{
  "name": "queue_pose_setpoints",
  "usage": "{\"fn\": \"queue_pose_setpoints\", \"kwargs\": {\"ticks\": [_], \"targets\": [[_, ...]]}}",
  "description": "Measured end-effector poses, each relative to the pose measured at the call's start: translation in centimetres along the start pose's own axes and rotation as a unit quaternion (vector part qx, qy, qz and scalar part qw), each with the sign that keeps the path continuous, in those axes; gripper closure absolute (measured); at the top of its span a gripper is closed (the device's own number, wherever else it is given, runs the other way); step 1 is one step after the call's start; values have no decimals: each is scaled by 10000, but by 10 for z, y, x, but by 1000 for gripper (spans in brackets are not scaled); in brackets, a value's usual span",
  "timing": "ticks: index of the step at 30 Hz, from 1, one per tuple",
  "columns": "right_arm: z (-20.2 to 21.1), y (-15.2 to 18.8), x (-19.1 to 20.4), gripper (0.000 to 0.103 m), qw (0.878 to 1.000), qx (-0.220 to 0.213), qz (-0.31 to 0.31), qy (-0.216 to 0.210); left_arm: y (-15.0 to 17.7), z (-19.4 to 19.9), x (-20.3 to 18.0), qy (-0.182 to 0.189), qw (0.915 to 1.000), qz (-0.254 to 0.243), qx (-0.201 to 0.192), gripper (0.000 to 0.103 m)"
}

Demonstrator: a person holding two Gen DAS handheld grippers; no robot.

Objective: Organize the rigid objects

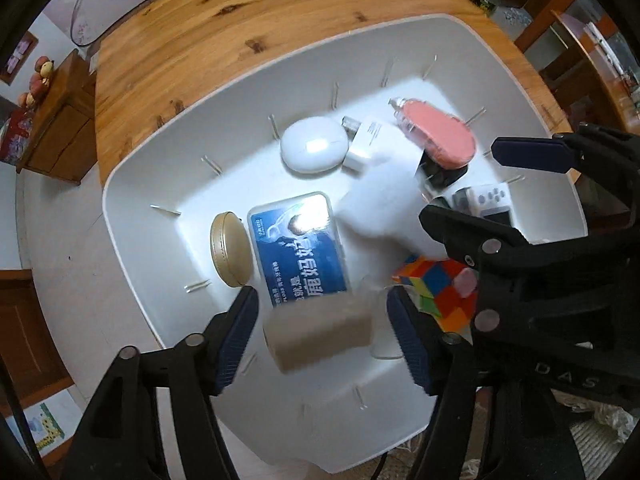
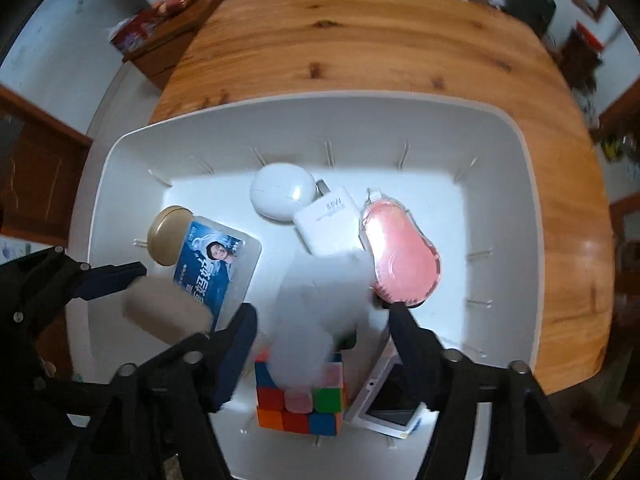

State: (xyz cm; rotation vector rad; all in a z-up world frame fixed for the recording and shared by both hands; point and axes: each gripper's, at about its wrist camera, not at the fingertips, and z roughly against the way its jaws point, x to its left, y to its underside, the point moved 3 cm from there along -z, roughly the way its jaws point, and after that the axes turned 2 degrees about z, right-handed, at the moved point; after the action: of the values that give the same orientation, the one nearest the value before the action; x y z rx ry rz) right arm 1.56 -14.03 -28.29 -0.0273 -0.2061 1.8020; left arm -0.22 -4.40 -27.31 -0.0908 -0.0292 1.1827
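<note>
The left gripper [image 1: 322,338] is wide open above the near part of the white tray [image 1: 136,184]; a blurred beige block [image 1: 320,332] sits between its fingers, and contact cannot be told. The right gripper [image 2: 322,344] is also wide open, over a blurred white object [image 2: 320,304] and the colour cube [image 2: 304,400]. The far half of the wooden table [image 2: 360,48] is free. The blue box [image 1: 298,248] lies beside a gold tin [image 1: 230,248].

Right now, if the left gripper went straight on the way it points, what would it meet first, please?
Probably the blurred beige block between the open fingers of the left gripper; beyond it lies the blue floss-pick box. Depth is unclear.
</note>
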Motion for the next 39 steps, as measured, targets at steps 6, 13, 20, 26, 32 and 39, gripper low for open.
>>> {"fn": "queue_pose_setpoints", "kwargs": {"ticks": [6,13,20,26,32,39], "targets": [[29,0,-4,31,9990,-305,286,172,1,27,-4,-93,9990,376,-205,30],[64,3,-23,31,9981,-579,213,47,1,55,-15,-146,9968,646,-441,30],[100,11,-40,31,9958,-912,-52,-18,-7,91,-21,-123,9921,962,-791,30],[120,17,-54,31,9929,-1128,-382,1,-12,115,-28,-321,9862,1165,-1131,30],[138,21,-60,31,9898,-1335,-473,155,-15,128,-31,-457,9793,1404,-1383,30],[164,26,-64,31,9836,-1697,-569,235,-18,143,-27,-519,9708,1676,-1635,30]]}}
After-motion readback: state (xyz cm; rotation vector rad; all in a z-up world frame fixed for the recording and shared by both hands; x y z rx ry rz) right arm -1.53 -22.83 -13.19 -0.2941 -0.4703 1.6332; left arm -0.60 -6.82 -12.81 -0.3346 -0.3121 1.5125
